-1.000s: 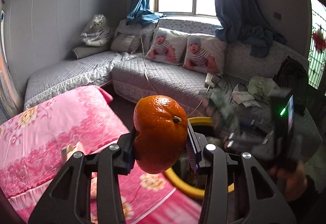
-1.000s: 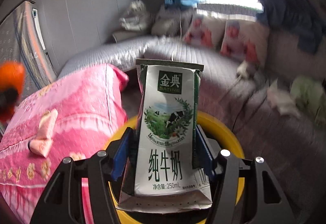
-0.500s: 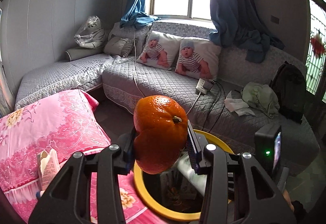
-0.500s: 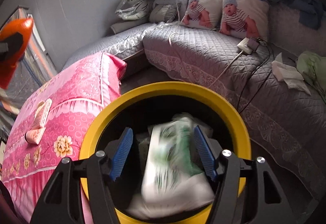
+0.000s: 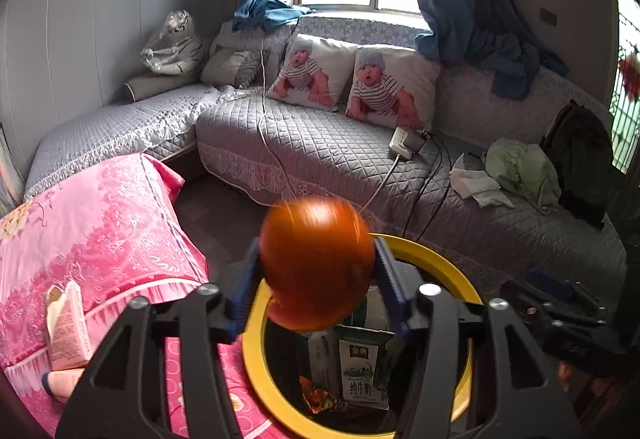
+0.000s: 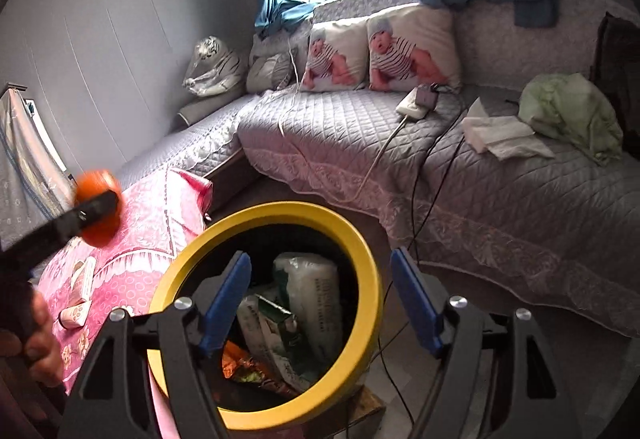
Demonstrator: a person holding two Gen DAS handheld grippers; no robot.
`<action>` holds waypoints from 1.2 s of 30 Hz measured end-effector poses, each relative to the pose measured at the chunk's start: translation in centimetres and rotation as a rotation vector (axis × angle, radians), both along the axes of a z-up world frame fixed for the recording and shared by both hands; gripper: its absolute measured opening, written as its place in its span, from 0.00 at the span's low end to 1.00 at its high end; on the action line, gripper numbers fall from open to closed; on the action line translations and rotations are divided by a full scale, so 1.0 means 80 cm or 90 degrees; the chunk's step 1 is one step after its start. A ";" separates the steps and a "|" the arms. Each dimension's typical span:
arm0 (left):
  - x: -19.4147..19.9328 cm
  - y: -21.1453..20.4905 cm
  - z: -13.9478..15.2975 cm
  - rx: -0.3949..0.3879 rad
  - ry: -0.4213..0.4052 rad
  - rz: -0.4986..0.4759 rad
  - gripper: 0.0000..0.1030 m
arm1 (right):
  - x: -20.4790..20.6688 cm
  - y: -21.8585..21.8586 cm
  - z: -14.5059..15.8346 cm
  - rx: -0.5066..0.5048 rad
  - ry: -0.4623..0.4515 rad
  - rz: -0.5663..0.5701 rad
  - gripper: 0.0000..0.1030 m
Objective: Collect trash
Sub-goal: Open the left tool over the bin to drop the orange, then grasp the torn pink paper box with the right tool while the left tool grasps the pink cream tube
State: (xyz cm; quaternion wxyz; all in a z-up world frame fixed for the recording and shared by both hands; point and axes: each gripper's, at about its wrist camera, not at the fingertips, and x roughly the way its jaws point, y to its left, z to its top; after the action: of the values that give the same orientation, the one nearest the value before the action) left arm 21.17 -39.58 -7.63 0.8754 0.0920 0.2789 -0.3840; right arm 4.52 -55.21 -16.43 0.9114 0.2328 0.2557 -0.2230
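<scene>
Pink floral-covered counter [image 5: 100, 223] beside yellow-rimmed bin [image 5: 256, 351], bearing 1 upright pale carton [image 5: 66, 327] and a small pink-and-white item [image 5: 60, 385] just beside it; grey quilted sofa [image 5: 320, 151] behind.

Both rigs looked like the same build: the left gripper [image 5: 316, 287] had chunky matte-black arms shaped like open triangle frames, with a round silver screw head at each pivot, two per side. The fingers [image 5: 245, 291] were tipped with bright blue ribbed pads. The right gripper [image 6: 320, 303] was identical, same black linkages and silver screws, with its blue pads [image 6: 226, 303] a bit glossier in the light. Over at about 9 o'clock in the right wrist view you could see the left rig from the side, just a flat black bar, with the person's hand [image 6: 34, 343] at about 8 o'clock below it. No sleeve was visible.
</scene>
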 end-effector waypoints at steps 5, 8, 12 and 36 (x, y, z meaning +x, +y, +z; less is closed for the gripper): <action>-0.009 0.018 0.014 -0.033 -0.014 0.014 0.76 | -0.004 0.002 0.002 -0.001 -0.009 0.003 0.67; -0.025 0.035 0.036 -0.064 -0.025 0.008 0.80 | -0.004 0.007 0.004 0.001 -0.016 0.006 0.67; -0.054 0.064 0.069 -0.092 -0.069 0.010 0.80 | -0.002 0.011 0.010 0.001 -0.021 0.007 0.67; -0.066 0.275 0.138 -0.165 -0.135 0.157 0.81 | 0.160 0.191 0.062 -0.044 0.034 0.268 0.72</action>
State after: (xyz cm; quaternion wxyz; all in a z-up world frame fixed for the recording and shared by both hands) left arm 15.86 -17.54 3.44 0.9446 -0.0166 0.1426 -0.2951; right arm 17.30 -39.95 -11.45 0.9382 0.1372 0.3148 -0.0425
